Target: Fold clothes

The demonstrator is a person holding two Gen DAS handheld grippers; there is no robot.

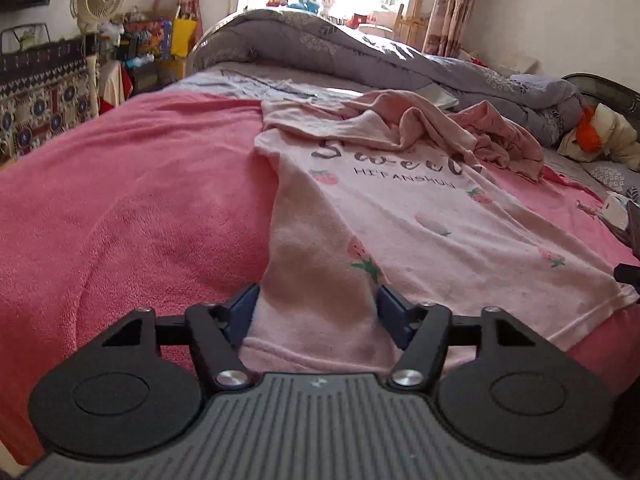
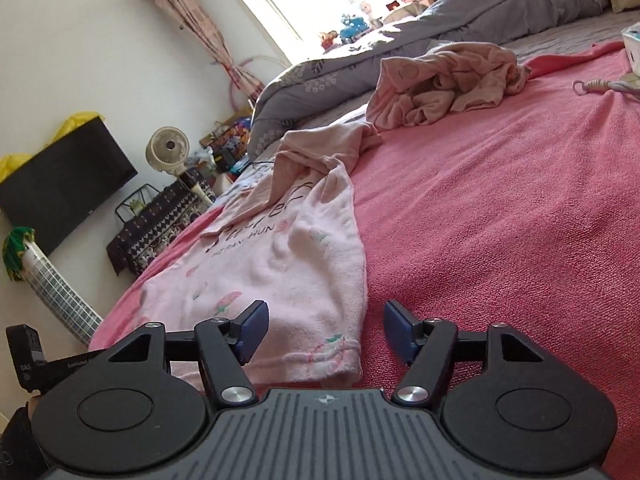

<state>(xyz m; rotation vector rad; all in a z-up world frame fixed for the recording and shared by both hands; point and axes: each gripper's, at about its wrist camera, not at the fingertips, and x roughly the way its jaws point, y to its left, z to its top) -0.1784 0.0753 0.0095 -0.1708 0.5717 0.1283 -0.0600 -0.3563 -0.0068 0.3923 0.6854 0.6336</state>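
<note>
Your pink shirt (image 1: pixel 420 220) lies print-up on the pink blanket (image 1: pixel 120 200) covering the bed, its hem end nearest you and its collar end still rumpled, running up toward a crumpled pink garment (image 2: pixel 444 80) that waits further back. Your left claw (image 1: pixel 316 312) straddles a raised ridge of cloth at the shirt's near left corner. The fabric bulges between the blue pads (image 1: pixel 244 308) and fills the gap, yet the jaws stand apart, so this reads as open around the cloth, not a pinch. Over on the other side, your right claw (image 2: pixel 324 332) is open too, empty of any grip, with the shirt's hem corner lying under its left pad and bare blanket under the other. Both claws sit low at the hem corners, which makes sense: that's where you'd hold to pull the body flat or lift it for a fold. My read is the shirt is only roughly laid out, with no fold made.
</note>
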